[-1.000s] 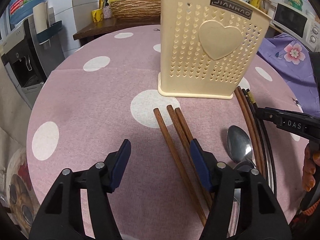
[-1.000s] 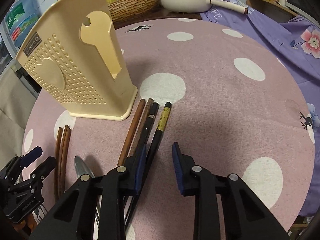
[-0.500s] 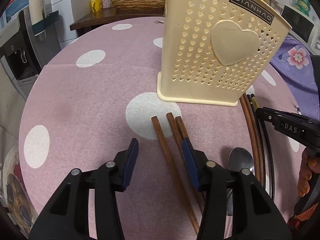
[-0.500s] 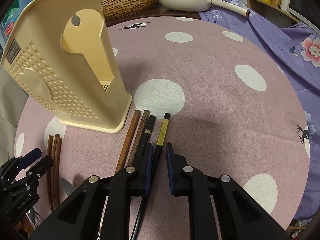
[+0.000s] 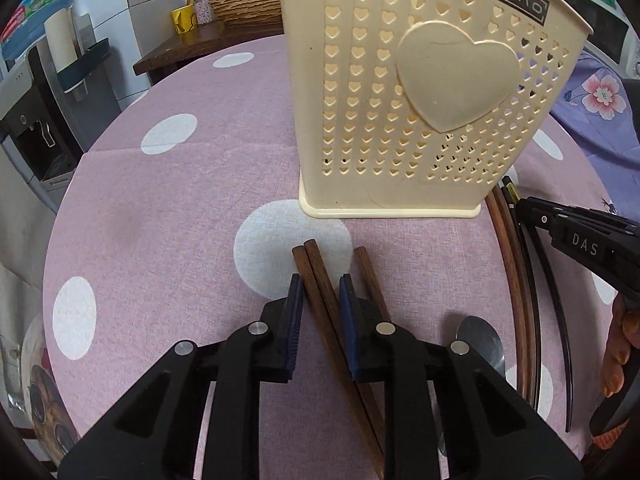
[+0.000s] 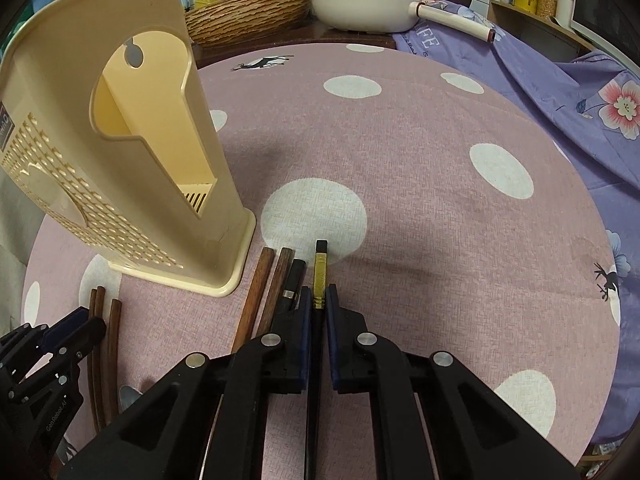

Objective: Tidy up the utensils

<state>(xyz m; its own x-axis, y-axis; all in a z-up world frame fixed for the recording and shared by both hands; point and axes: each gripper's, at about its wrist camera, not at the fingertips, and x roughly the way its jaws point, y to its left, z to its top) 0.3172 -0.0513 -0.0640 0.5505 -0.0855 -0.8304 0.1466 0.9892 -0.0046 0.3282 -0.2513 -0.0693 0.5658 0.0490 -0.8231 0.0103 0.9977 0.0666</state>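
A cream plastic utensil holder (image 5: 416,92) with heart holes stands on the pink dotted table; it also shows in the right wrist view (image 6: 120,152). My left gripper (image 5: 320,304) is shut on two brown wooden chopsticks (image 5: 316,276); a third (image 5: 370,280) lies just right of it. A metal spoon (image 5: 482,340) lies further right. My right gripper (image 6: 318,312) is shut on a black chopstick with a gold band (image 6: 320,276). A second black chopstick (image 6: 294,280) and two brown ones (image 6: 264,284) lie to its left.
A wicker basket (image 6: 248,12) and a white pan (image 6: 360,4) sit beyond the table's far edge. A purple floral cloth (image 6: 560,92) covers the right side. A water dispenser (image 5: 36,112) stands left of the table.
Both grippers moved forward and down toward the holder and closed: the left onto two brown chopsticks, the right onto the gold-banded black chopstick.
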